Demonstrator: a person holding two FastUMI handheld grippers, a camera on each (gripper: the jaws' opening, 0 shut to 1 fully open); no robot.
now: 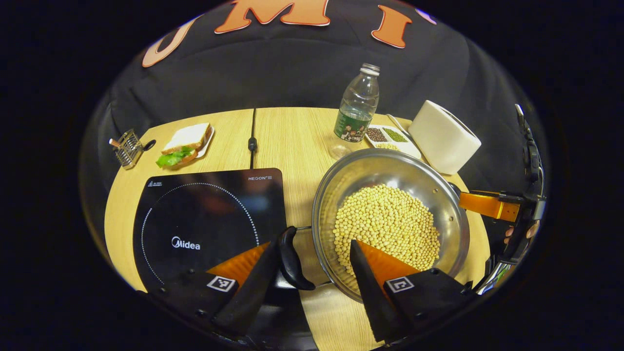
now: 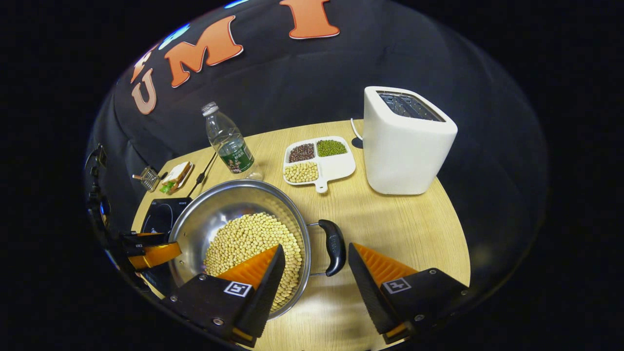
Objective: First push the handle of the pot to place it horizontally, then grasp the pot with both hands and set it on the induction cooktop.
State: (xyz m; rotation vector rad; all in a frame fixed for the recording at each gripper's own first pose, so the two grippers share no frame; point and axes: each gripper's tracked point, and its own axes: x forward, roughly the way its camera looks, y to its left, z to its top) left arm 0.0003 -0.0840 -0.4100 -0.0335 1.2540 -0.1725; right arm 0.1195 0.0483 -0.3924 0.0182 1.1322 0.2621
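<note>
A steel pot (image 1: 390,170) full of soybeans (image 1: 387,222) stands on the wooden table, just right of the black induction cooktop (image 1: 209,219). My left gripper (image 1: 317,241) is open and straddles the pot's rim: the black side handle (image 1: 292,258) lies by one finger, and the other finger hangs over the beans. My right gripper (image 2: 316,247) is open around the opposite black handle (image 2: 334,246), with one finger over the beans (image 2: 248,241) and one over the table. Each view shows the other gripper at the pot's (image 2: 229,200) far side (image 1: 487,204) (image 2: 151,253). The cooktop (image 2: 161,214) sits behind the pot.
Behind the pot stand a plastic bottle (image 1: 358,105), a divided dish of beans (image 2: 317,161) and a white toaster (image 2: 404,141). A sandwich on a plate (image 1: 185,144), a small wire rack (image 1: 127,147) and the cooktop's cable (image 1: 252,136) lie at the far left.
</note>
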